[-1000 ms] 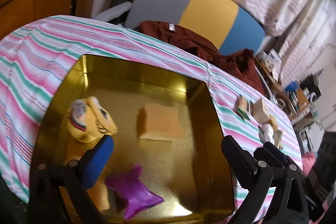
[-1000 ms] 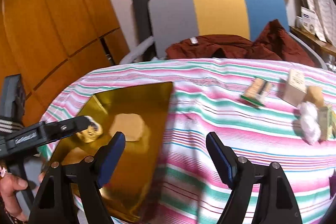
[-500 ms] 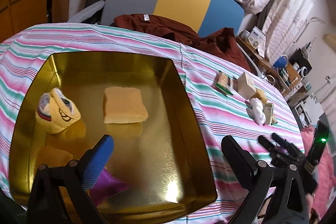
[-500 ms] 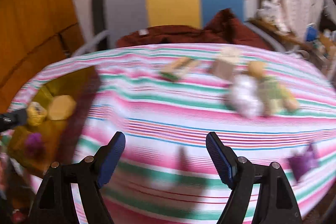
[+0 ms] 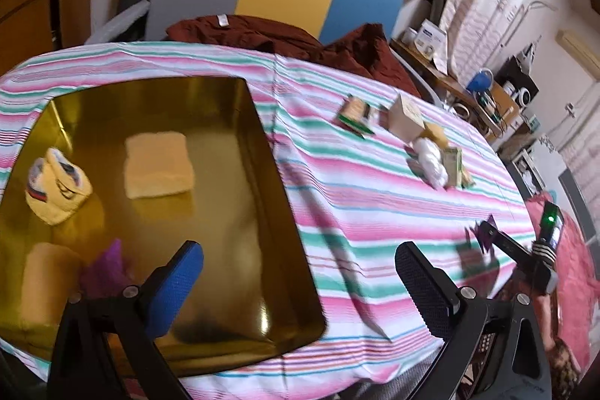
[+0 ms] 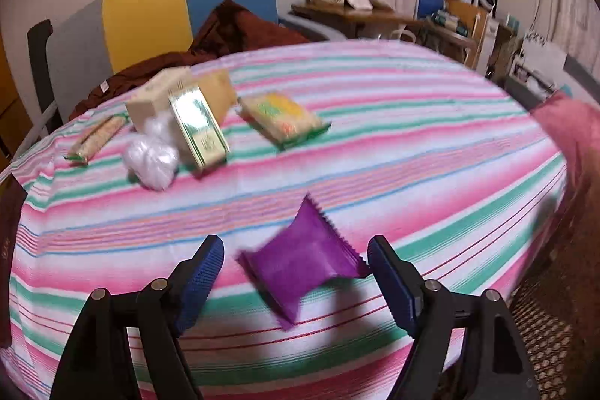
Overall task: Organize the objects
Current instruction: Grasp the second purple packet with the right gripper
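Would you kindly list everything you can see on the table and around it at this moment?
Tray: one, gold, table's left end.
Purple packets: two; one in the tray, one on the cloth between the right jaws.
Yellow socks: one bundle, in tray.
Pale folded cloth: one, in tray.
Beige box: one, far side of table.
White bag: one, beside box.
Green-gold carton: one, beside bag.
Green-edged snack packets: two, and.
Maroon garment: one, on chair.
Left gripper: jaws open, empty, above tray's near edge.
Right gripper: jaws closing, not yet pressing packet.
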A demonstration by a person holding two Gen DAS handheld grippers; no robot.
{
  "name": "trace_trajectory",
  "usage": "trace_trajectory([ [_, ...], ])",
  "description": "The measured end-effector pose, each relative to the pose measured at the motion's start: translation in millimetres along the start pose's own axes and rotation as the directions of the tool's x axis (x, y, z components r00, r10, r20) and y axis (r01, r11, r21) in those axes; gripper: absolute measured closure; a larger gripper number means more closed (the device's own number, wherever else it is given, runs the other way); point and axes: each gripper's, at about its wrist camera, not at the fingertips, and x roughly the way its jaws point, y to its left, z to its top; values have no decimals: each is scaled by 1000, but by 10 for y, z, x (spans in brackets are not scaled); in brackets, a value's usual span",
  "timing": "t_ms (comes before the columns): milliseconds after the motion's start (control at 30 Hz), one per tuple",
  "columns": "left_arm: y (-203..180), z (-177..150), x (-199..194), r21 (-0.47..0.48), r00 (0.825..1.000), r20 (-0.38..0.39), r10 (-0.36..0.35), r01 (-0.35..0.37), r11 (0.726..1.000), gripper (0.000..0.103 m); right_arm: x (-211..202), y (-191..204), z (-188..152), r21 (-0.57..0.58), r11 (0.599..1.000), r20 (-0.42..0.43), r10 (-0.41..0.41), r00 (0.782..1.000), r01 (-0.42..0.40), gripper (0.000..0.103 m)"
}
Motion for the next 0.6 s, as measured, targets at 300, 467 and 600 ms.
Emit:
trace_trajectory([
  [300,-291,-60,83,48,999,-41,-7,9,999,0,120,93,47,-70,996,40,53,998,-51,58],
  [467,-536,-11,169,93,998,-60,-15,21,995,0,207,234,138,-96,989,44,116,992,-111,59],
  [600,-756,55,282,141,998,-66,-13,22,990,0,303,286,255,-66,986,54,156,986,-152,59],
])
